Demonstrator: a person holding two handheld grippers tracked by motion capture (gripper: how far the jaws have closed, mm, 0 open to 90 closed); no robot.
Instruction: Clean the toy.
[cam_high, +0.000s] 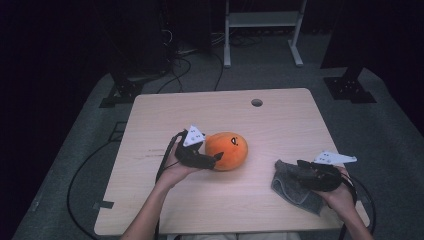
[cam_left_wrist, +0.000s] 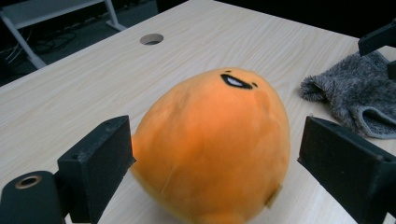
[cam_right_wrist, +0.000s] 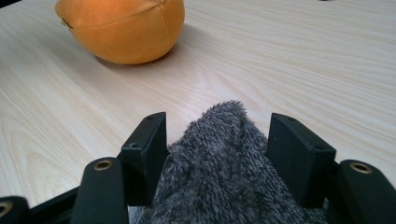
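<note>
Left gripper (cam_high: 216, 158): jaws spread wide, one on each side of the plush, which sits between them. The left gripper view shows a clear gap on the right side; on the left, the jaw stands right at the plush, contact uncertain. Nothing is clamped.
Right gripper (cam_right_wrist: 219, 135): jaws spread wide with the cloth bunched up between them. The fabric fills the gap and reaches both jaws in the right gripper view; whether it is truly squeezed cannot be told.
Plush (cam_high: 226, 150): a smooth, bright orange, egg-shaped soft toy with a small black and white face patch near its top. A small tan tag shows low on its side in the left gripper view. It lies on the table (cam_high: 280, 115), near the middle.
Cloth (cam_high: 292, 186): fuzzy grey fabric, crumpled, lying to the right of the plush and nearer the person, well apart from it.
Hole (cam_high: 256, 102): a small round opening in the table, beyond the plush toward the far edge.
</note>
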